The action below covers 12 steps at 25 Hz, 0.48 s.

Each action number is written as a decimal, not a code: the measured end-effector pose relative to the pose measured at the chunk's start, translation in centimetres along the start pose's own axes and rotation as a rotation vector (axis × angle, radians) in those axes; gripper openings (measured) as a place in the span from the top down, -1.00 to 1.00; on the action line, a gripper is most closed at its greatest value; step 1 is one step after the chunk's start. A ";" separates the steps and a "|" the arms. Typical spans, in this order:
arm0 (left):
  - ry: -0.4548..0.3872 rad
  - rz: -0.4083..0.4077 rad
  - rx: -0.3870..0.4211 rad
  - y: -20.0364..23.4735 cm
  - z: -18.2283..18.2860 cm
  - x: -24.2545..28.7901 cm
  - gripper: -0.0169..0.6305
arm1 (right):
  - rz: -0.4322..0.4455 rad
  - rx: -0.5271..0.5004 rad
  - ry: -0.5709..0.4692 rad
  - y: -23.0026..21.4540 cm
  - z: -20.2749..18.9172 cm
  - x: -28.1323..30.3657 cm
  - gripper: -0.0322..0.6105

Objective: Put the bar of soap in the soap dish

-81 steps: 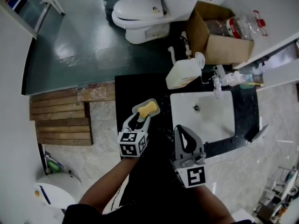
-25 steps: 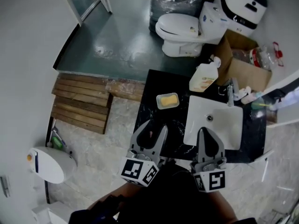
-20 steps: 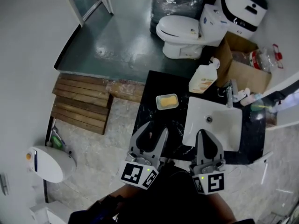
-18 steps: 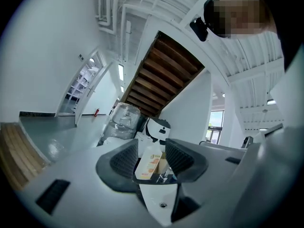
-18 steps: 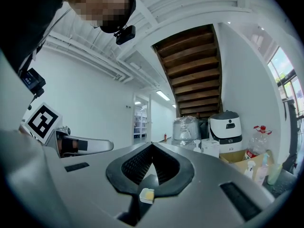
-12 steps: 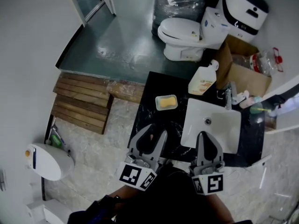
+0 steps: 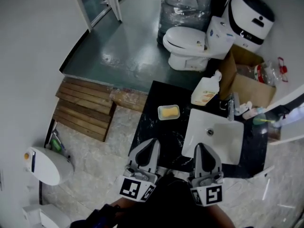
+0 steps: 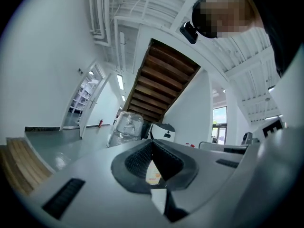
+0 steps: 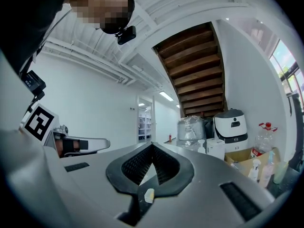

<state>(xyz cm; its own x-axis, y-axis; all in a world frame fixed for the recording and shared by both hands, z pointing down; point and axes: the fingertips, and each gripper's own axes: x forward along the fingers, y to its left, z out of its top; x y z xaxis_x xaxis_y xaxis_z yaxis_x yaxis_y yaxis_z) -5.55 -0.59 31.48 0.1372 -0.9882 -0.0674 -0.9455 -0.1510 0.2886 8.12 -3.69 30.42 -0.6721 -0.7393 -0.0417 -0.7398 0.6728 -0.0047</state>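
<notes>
In the head view the yellow bar of soap point(image 7: 168, 111) lies in the pale soap dish point(image 7: 161, 116) on the black counter point(image 7: 156, 129), left of the white sink point(image 7: 192, 139). My left gripper point(image 7: 153, 142) hovers at the counter's near edge, well short of the dish; its jaws have just been closing and now meet with nothing between them. My right gripper point(image 7: 199, 146) is beside it, over the sink's near rim, also shut and empty. The left gripper view shows the left gripper point(image 8: 152, 141) shut, and the right gripper view shows the right gripper point(image 9: 152, 145) shut.
A pump bottle point(image 7: 205, 91) and a faucet point(image 7: 231, 106) stand behind the sink. Beyond the counter are a toilet point(image 7: 190, 44), a cardboard box point(image 7: 242, 82) and a wrapped bin point(image 7: 183, 4). Wooden steps point(image 7: 85, 108) lie to the left.
My left gripper let go of the soap at the dish, drew back to the counter's near edge, and its wide-open jaws closed. The right gripper stayed shut. The soap stays in the dish.
</notes>
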 end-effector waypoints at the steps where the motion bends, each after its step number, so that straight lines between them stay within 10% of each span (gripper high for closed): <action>1: 0.003 0.004 0.011 -0.1 0.0 0.0 0.94 | -0.001 -0.006 -0.001 0.0 0.1 0.0 0.88; 12: 0.004 -0.015 0.118 -2.5 0.2 -0.5 0.95 | 0.001 0.012 0.024 0.3 0.7 -0.7 0.88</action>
<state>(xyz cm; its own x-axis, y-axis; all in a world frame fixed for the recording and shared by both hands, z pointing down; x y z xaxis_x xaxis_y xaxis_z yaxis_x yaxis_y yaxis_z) -3.31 0.26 30.59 0.1525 -0.9860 -0.0670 -0.9715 -0.1620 0.1731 8.39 -3.00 29.72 -0.6733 -0.7392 -0.0180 -0.7390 0.6735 -0.0168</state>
